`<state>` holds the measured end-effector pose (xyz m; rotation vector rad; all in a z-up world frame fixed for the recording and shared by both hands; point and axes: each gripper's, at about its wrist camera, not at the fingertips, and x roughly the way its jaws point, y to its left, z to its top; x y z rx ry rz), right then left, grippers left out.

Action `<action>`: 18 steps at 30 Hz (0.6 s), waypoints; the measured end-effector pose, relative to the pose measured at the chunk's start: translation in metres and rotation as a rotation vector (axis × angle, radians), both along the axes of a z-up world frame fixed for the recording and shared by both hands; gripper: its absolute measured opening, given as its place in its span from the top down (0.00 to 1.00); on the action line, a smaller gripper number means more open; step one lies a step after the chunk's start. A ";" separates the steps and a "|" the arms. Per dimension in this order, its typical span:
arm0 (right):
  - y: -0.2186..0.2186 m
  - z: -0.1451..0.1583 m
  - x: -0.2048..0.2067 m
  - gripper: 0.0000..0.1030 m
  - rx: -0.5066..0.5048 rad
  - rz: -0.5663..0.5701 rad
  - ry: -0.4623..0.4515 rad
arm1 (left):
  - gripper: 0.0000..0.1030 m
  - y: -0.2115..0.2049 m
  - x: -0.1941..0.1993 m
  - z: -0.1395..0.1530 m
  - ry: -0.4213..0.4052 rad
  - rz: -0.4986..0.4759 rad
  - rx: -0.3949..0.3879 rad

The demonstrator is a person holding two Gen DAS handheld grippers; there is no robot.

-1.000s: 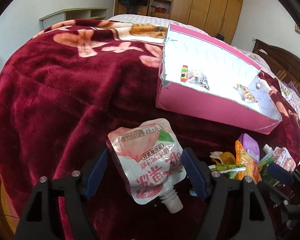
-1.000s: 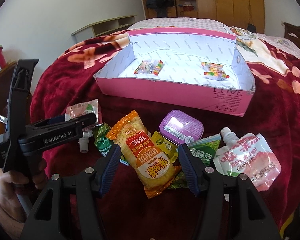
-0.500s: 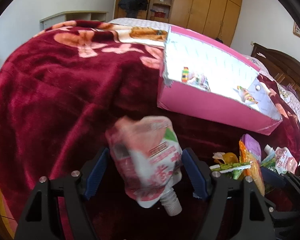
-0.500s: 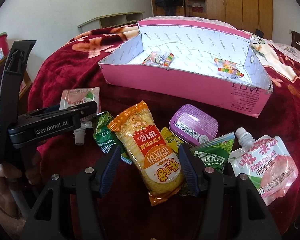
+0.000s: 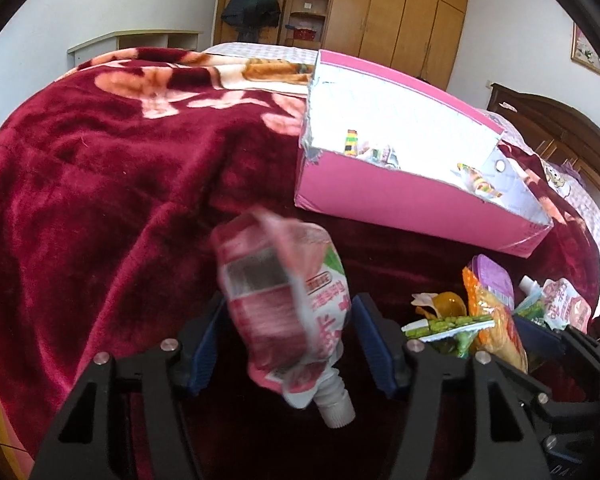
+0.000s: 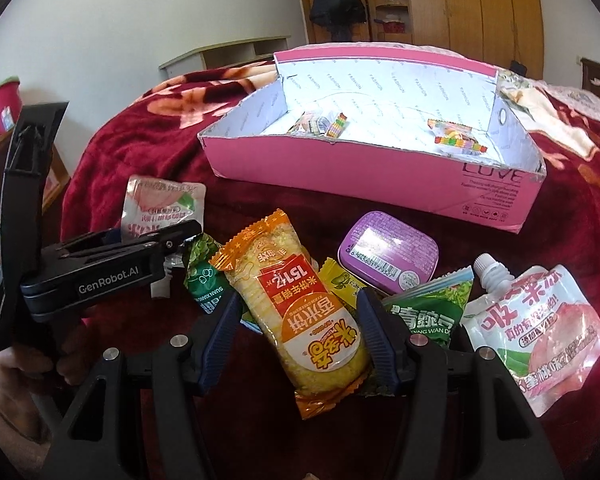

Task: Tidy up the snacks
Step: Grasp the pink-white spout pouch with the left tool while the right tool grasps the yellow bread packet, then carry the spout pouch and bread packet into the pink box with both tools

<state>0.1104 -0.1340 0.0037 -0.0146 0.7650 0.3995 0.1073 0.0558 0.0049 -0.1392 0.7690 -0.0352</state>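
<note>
Snacks (image 6: 340,280): a loose pile lies on the red blanket (image 5: 120,200) of the bed, in front of the pink box (image 6: 380,184), which serves as the reference below

1. Right hand-held gripper (image 6: 300,332): fingers spread, one on each side of the yellow rice-cracker packet (image 6: 300,304). The packet lies flat in front of the box's front wall, its far end pointing toward the box. Contact between pads and packet cannot be confirmed.

2. Left hand-held gripper (image 5: 290,344): fingers pressed in on the peach drink pouch (image 5: 284,300). The pouch is buckled and tilted up between them, spout toward the camera. This pouch sits in front of the box's left corner; its image is blurred.

3. Other items in front of the box, all outside it:
- small green packet (image 6: 202,276), partly under the yellow packet
- green pea packet (image 6: 424,312), beside the right finger
- second peach pouch (image 6: 540,332), below the box's right end
- purple tin (image 6: 388,252), closest to the front wall

4. Inside the box: two groups of striped candies, one at left centre (image 6: 324,124) and one at right (image 6: 456,138), on the white lining.

5. Behind the box: the bed, then a wooden wardrobe (image 5: 400,12)
</note>
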 end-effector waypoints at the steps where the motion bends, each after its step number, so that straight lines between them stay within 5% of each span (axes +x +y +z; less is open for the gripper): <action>1: 0.002 -0.001 0.000 0.41 -0.006 0.003 -0.003 | 0.36 0.000 0.001 -0.001 0.002 0.000 0.000; 6: 0.001 -0.002 0.001 0.48 0.008 0.005 -0.003 | 0.37 0.001 0.001 -0.001 -0.002 0.004 -0.007; 8: -0.001 -0.001 0.001 0.51 0.022 0.007 0.001 | 0.51 0.000 -0.001 0.001 -0.011 -0.012 -0.017; 18: -0.006 0.004 -0.010 0.54 0.092 0.015 0.002 | 0.53 -0.005 -0.011 0.011 -0.043 -0.043 0.017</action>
